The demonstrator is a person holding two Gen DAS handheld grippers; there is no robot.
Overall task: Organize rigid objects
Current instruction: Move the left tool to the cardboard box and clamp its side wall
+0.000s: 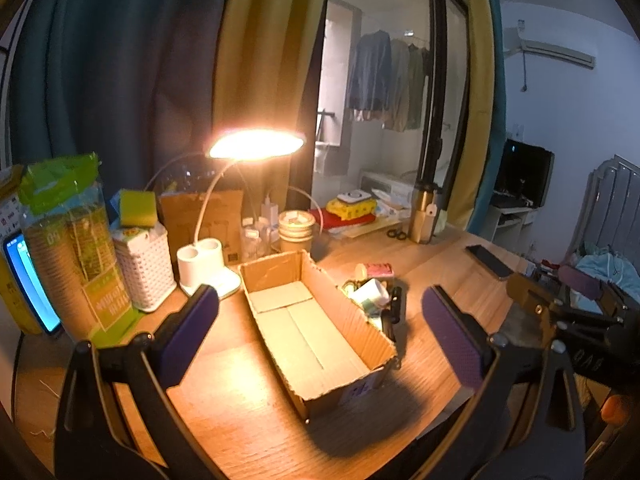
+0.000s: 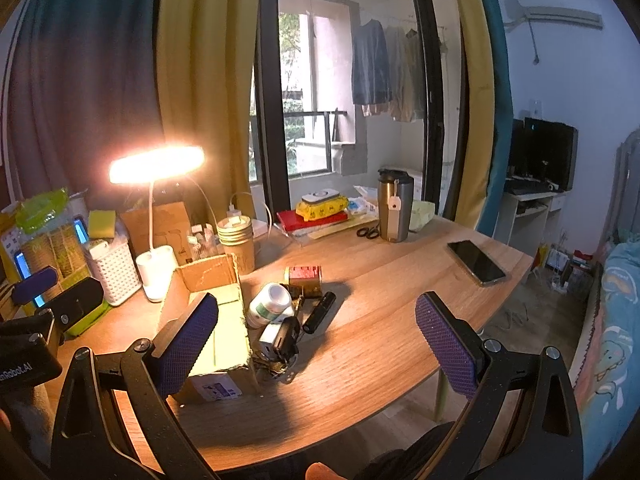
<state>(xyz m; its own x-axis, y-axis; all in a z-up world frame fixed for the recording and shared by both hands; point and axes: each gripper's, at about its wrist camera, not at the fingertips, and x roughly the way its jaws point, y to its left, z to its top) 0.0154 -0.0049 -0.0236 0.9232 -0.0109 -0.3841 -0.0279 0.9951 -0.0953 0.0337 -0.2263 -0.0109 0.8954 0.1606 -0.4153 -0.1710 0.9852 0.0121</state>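
Observation:
An open empty cardboard box (image 1: 316,332) lies on the wooden desk (image 1: 240,420); it also shows in the right wrist view (image 2: 216,320). Small rigid objects are piled just right of it: a white pill bottle (image 2: 269,304), a red tin (image 2: 305,278), a black cylinder (image 2: 319,313), a black-and-silver clip-like item (image 2: 280,340). In the left wrist view the pile (image 1: 376,296) is partly hidden behind the box wall. My left gripper (image 1: 320,332) is open and empty, above the box. My right gripper (image 2: 316,336) is open and empty, above the pile.
A lit desk lamp (image 2: 156,168) on a white base (image 2: 156,272) stands behind the box, with a white basket (image 2: 114,270), paper cups (image 2: 237,240), a steel tumbler (image 2: 394,204), scissors (image 2: 368,233) and a phone (image 2: 476,262). The desk's right edge (image 2: 500,312) drops to the floor.

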